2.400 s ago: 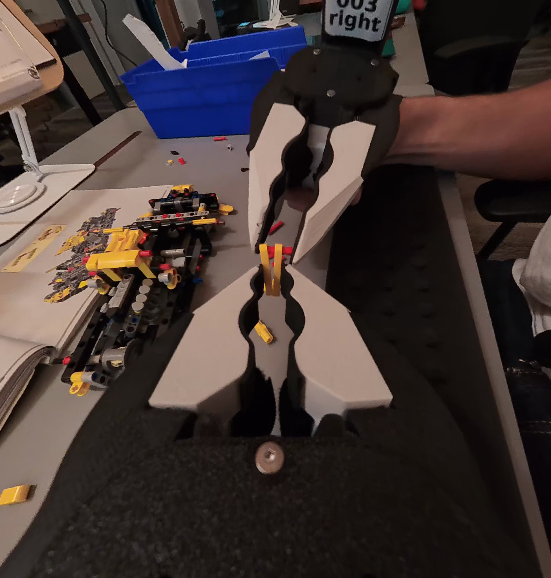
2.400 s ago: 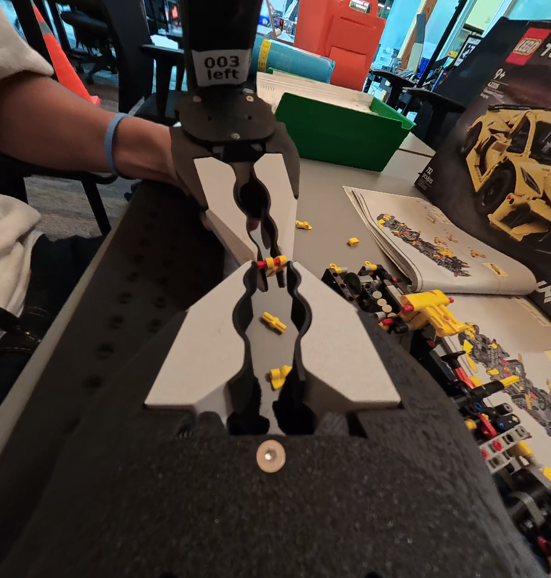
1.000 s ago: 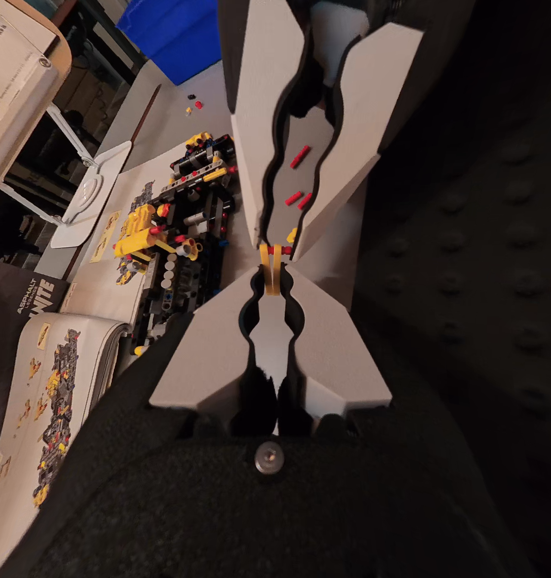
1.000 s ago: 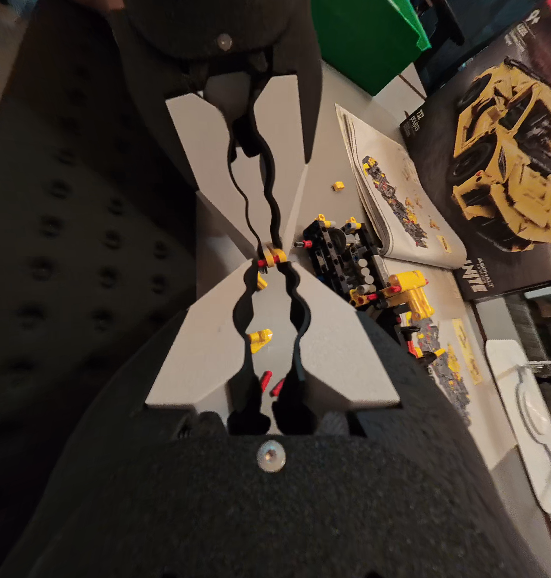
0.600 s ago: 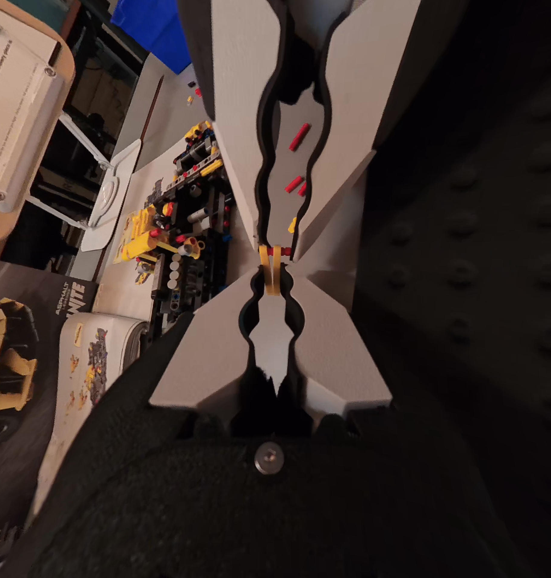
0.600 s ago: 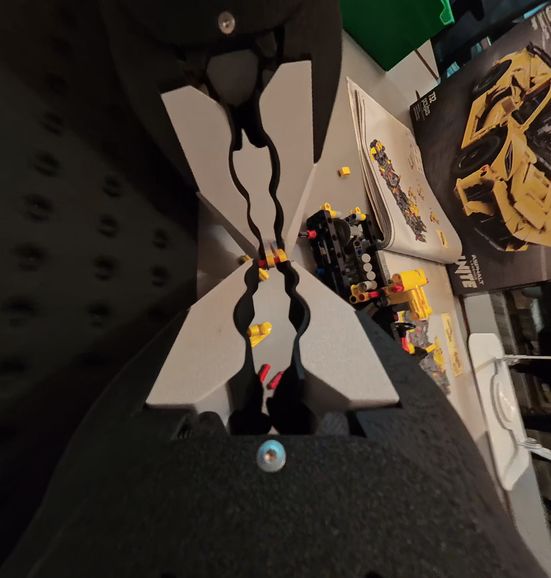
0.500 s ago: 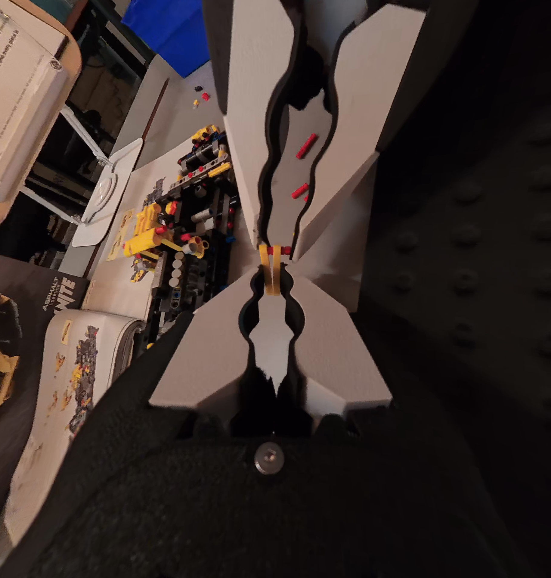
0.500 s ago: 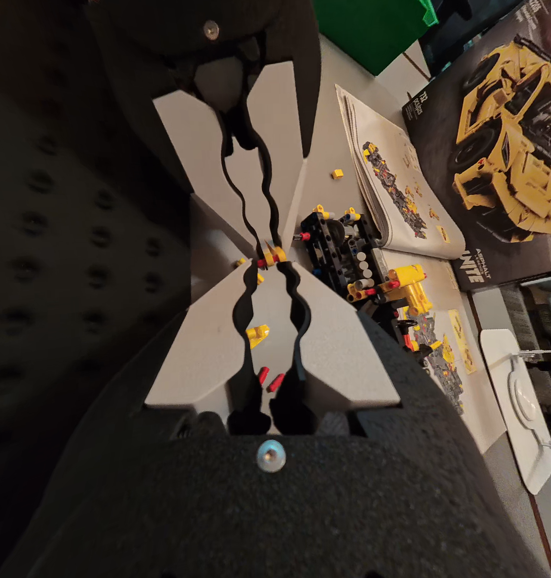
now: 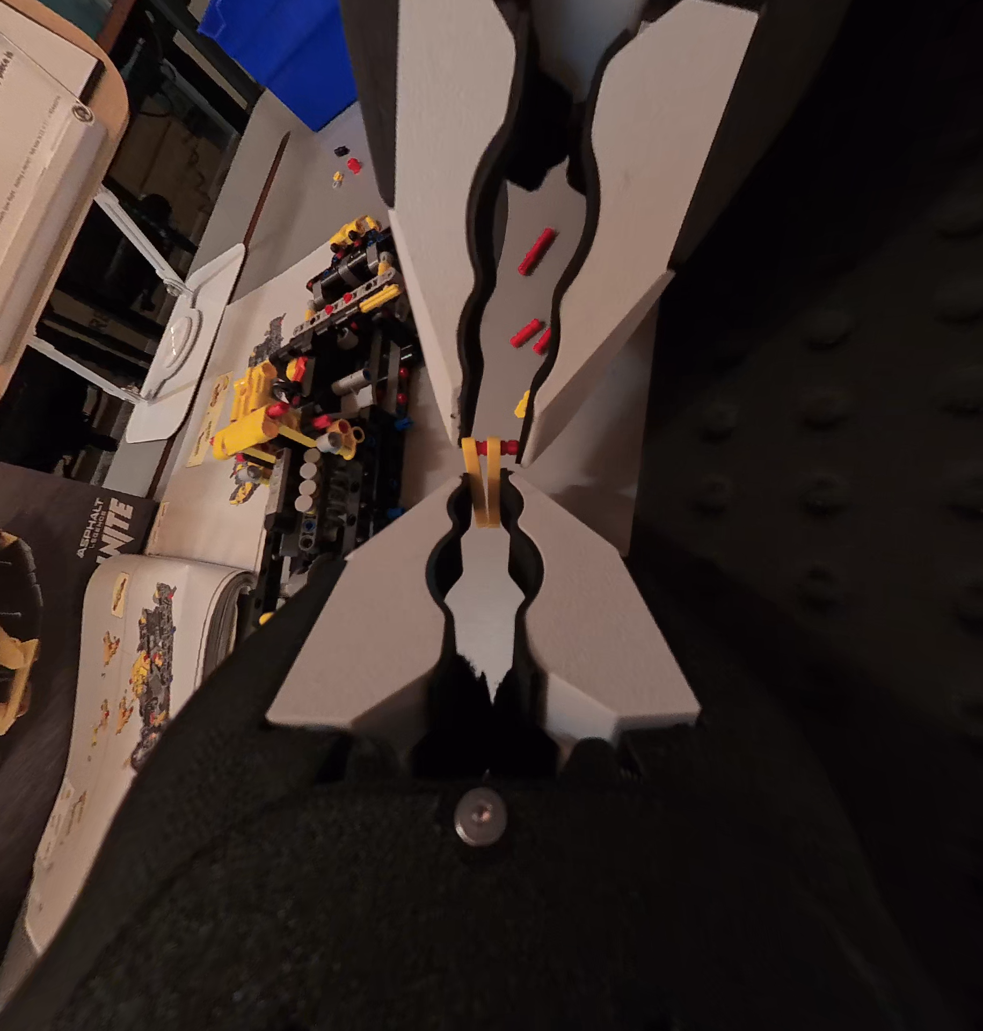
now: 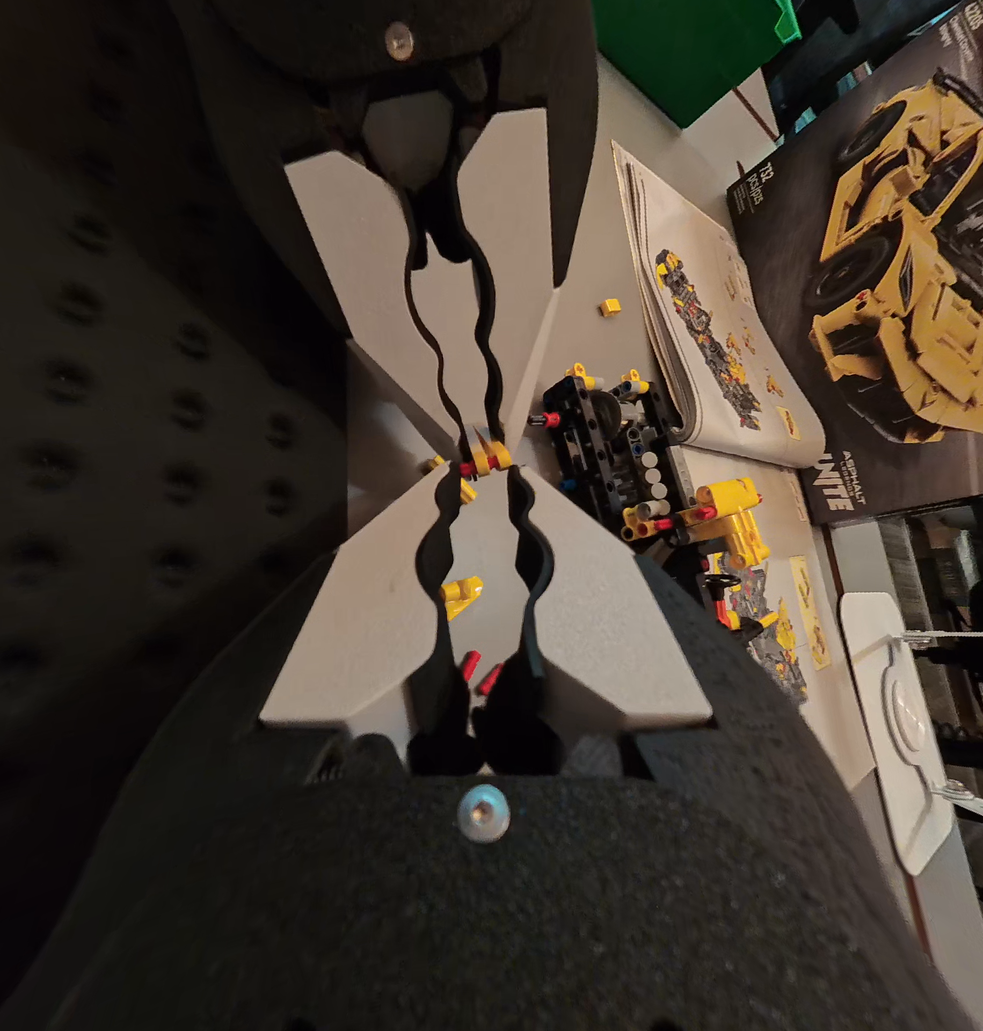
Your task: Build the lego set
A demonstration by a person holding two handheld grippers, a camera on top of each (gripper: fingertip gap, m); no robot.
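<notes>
Raised and tilted above the desk (image 9: pixel 321 139) since earlier, the yellow pieces (image 9: pixel 482 491) are pinched by the left fingers (image 9: pixel 366 630), the red pin (image 10: pixel 466 467) by the right fingers (image 10: pixel 366 613); small, stiff, slippery, best gripped flat-sided.

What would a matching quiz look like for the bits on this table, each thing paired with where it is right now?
Things:
1. yellow liftarm pair on a red pin
2. green bin
3. loose red pins
4. car chassis

Places:
A. lying on the table behind the meeting jaws
B. pinched between the left gripper jaws
C. at the table's far end
D. resting on the open instruction sheet

Pairs: 1-B, 2-C, 3-A, 4-D
</notes>
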